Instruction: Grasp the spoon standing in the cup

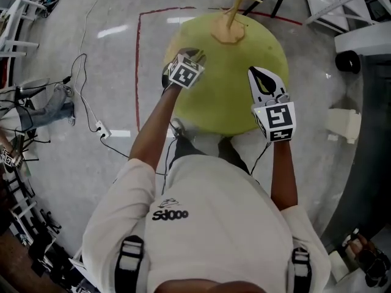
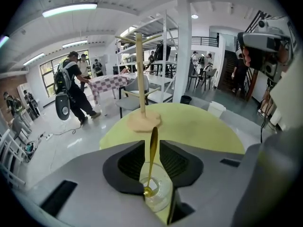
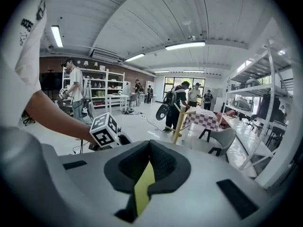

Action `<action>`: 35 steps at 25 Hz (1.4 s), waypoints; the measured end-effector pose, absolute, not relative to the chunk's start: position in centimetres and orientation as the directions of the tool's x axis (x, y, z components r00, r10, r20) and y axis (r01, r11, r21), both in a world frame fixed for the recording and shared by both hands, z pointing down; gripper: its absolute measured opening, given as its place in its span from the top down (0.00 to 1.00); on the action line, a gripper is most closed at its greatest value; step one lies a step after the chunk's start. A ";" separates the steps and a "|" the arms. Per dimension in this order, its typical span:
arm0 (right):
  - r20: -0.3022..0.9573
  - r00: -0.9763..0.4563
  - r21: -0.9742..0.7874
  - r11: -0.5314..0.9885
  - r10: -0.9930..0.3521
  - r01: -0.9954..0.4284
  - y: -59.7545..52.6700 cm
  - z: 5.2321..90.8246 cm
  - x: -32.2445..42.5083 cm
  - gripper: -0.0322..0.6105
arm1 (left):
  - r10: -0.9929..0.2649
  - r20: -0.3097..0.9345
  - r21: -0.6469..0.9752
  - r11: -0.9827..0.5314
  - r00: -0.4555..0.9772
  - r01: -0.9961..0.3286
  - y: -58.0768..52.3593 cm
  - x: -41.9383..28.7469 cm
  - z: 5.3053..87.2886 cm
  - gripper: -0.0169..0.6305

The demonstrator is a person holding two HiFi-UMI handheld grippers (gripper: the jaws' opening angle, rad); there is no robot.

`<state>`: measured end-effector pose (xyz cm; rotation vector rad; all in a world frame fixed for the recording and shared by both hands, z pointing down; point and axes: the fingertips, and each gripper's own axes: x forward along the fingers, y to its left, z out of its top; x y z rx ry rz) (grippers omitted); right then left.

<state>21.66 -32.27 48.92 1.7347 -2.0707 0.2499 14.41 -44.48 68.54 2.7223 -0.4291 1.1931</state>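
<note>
A gold spoon (image 2: 150,167) stands upright in a clear glass cup (image 2: 160,198) on the round yellow-green table (image 2: 203,124). My left gripper (image 2: 152,144) reaches over the cup. The spoon's handle rises in the gap between its dark pads (image 2: 130,161), with room on both sides, so the jaws stand open. In the head view the left gripper (image 1: 195,56) hides cup and spoon. My right gripper (image 1: 261,73) hovers over the table's right part (image 1: 232,96). Its pads meet at the tips (image 3: 149,145) with nothing between them.
A wooden stand (image 1: 229,26) with a post and crossbar (image 2: 140,79) rises at the table's far edge. A red tape line (image 1: 138,60) marks the floor. A cable and power strip (image 1: 98,127) lie on the left. People, shelving (image 2: 163,46) and chairs stand farther off.
</note>
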 end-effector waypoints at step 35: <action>0.266 -0.167 0.205 0.225 -0.949 -0.953 -33.9 40.3 17.6 0.92 | -0.428 0.390 -0.110 -0.901 0.815 -0.420 -44.0 6.6 47.9 0.90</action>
